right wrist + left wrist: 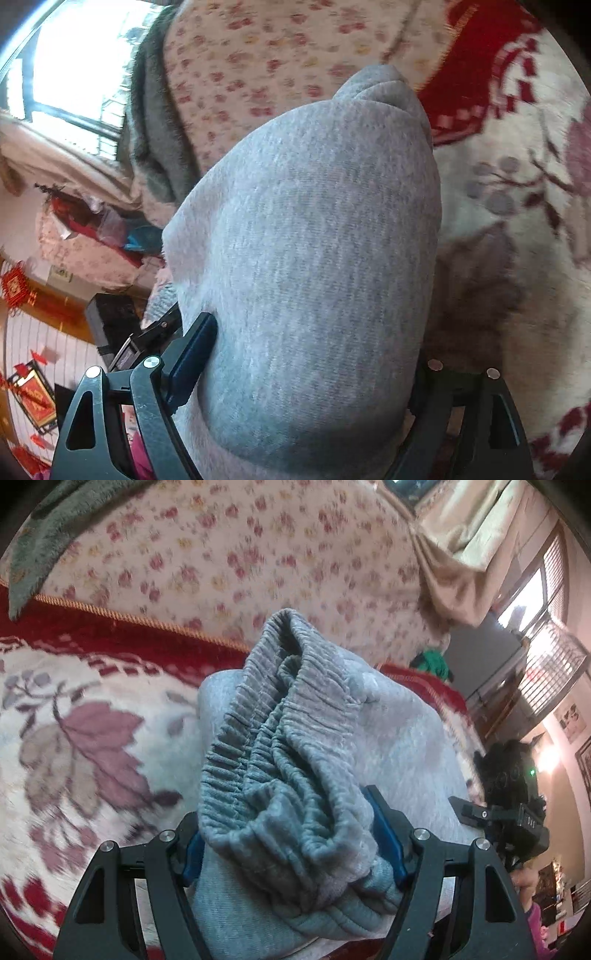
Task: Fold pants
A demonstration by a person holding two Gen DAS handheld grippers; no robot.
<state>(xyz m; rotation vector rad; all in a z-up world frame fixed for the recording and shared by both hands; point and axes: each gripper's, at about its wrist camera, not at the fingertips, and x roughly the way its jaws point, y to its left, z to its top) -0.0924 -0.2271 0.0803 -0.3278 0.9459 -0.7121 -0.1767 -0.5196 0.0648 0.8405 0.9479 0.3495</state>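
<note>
The grey sweatpants point(295, 760) fill the middle of the left wrist view, with the ribbed elastic waistband bunched up. My left gripper point(295, 853) is shut on that waistband, its blue pads pressed on each side. In the right wrist view a thick fold of the same grey pants point(314, 258) rises from my right gripper point(306, 387), which is shut on it. Its left blue pad point(192, 362) shows; the right finger is hidden by cloth. Both hold the pants lifted over the bed. The right gripper's body also shows in the left wrist view point(513, 805).
A red and cream floral blanket point(81, 738) covers the bed under the pants. A pink flowered pillow point(258, 554) and a dark grey fleece point(48, 528) lie at the back. A window point(74, 62) and cluttered furniture point(92, 229) stand beside the bed.
</note>
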